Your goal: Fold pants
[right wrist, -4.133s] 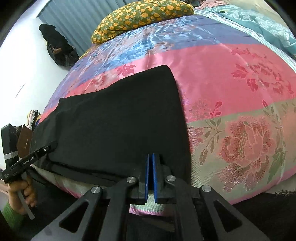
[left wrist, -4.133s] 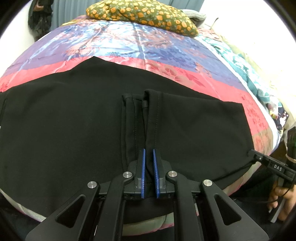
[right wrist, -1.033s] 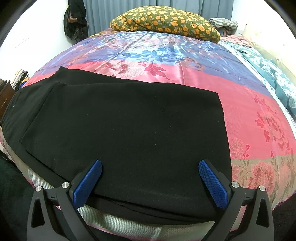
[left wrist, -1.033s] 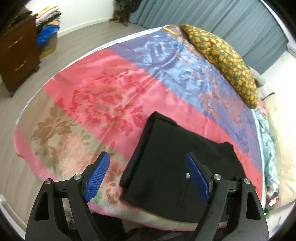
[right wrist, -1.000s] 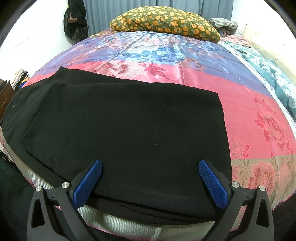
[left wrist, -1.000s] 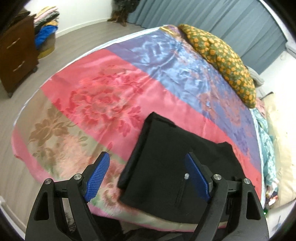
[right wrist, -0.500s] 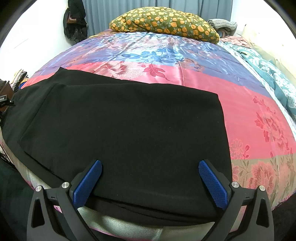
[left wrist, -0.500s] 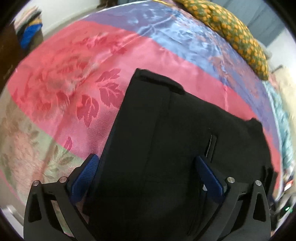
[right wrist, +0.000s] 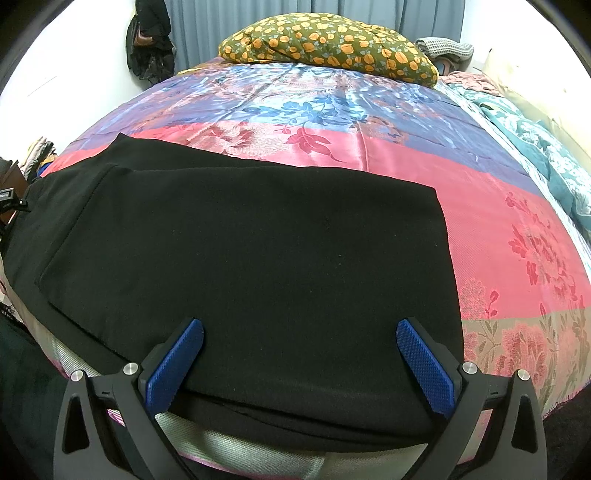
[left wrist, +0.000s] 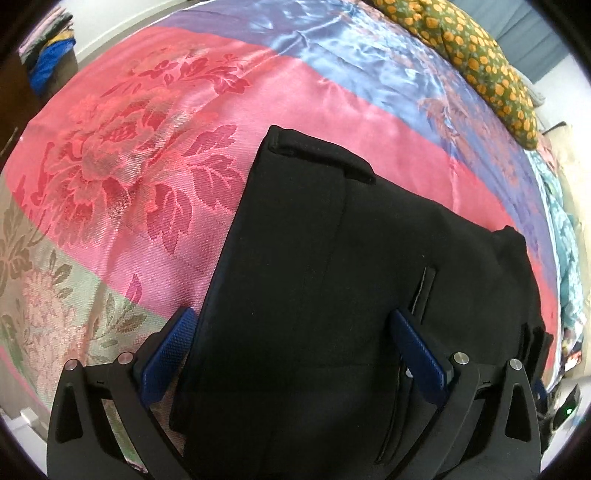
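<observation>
Pants (right wrist: 251, 258) folded, long axis crosswise on bedspread (right wrist: 369, 155), both tools wide apart, empty.

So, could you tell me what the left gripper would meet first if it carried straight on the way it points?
Most likely the black pants: the open left gripper points right at the folded cloth, though the remaining gap is unclear.

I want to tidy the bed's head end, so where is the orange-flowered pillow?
In the right wrist view the pillow lies at the bed's far end, before the grey curtains, well beyond the black pants.
</observation>
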The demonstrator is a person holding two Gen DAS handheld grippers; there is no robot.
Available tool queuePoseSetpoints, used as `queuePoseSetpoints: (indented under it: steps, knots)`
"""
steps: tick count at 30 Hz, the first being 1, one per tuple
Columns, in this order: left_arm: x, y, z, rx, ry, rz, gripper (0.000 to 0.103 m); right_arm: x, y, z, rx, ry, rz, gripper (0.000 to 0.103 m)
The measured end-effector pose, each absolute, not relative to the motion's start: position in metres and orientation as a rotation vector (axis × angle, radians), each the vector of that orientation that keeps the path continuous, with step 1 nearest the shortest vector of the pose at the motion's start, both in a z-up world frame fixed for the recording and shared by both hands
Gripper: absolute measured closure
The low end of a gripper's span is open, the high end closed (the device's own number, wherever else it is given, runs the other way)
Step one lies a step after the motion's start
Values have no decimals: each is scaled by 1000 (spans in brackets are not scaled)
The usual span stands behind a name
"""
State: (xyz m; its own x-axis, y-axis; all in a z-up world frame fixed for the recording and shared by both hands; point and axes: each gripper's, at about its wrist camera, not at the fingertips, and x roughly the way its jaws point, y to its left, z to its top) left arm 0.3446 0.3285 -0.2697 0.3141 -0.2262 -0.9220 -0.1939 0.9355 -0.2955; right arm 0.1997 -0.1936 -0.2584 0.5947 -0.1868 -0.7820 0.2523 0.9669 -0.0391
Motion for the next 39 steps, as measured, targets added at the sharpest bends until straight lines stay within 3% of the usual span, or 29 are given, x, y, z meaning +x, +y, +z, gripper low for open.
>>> queuePoseSetpoints:
  steps: [4,5,10,12,14,15,22,29,32,39]
  knots:
    - [350,326,-269,-376,1281,-17,3,200,-194,-258,78,898,-255,0]
    - [349,324,-267,-367,1276,-14,8,200,-194,-258,78,898,-255,0]
    - [343,303,-254,-271,1240,66,39,200,-194,-258,78,900,-256,0]
    - [339,290,-245,-189,1224,115,63,199,-194,-258,79,903,-257,0]
    - [336,281,-233,-116,1212,167,81,199,-194,-258,80,905,-258,0]
    - [334,282,-225,-139,1205,170,85,199,-194,-258,81,906,-258,0]
    - [319,285,-147,-379,1139,-10,89,200,-195,-257,82,915,-255,0]
    - [307,191,-89,-493,1084,-335,90,202,-194,-257,84,928,-259,0]
    - [313,133,-101,-480,1092,-427,90,202,-194,-257,84,928,-259,0]
    - [312,1,-214,-403,1242,-506,91,200,-193,-258,77,914,-256,0]
